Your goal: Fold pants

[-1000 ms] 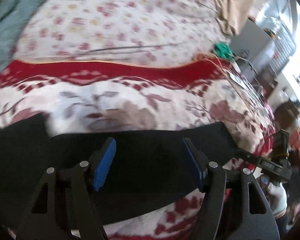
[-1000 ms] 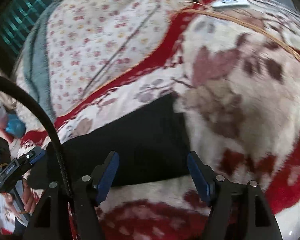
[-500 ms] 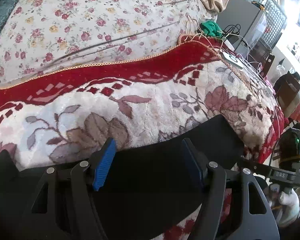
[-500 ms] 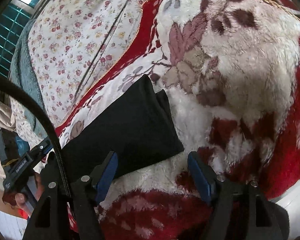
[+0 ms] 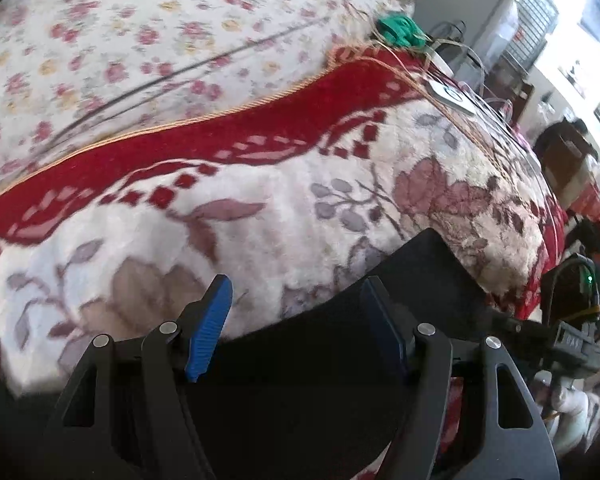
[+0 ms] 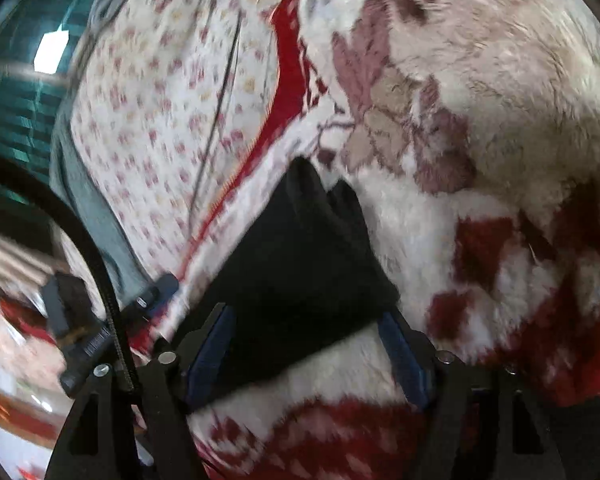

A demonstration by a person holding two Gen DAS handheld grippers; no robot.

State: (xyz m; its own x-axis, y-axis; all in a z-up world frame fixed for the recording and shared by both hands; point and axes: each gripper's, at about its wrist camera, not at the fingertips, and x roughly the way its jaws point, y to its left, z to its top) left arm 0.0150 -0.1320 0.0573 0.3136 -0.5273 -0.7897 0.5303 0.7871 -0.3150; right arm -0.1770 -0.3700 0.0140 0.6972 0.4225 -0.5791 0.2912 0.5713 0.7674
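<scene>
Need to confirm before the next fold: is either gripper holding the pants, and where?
Neither. The left gripper stands open, the right gripper is opening; the black pants lie ungripped on the blanket.

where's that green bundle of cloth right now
In the left wrist view, the green bundle of cloth sits top right, at the far corner of the red-bordered fleece blanket, beside a white flat device and cables.

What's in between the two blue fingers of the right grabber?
The end of the black pants lies between the opening right grabber's fingers, on the fluffy red and white blanket. The right wrist view shows it.
</scene>
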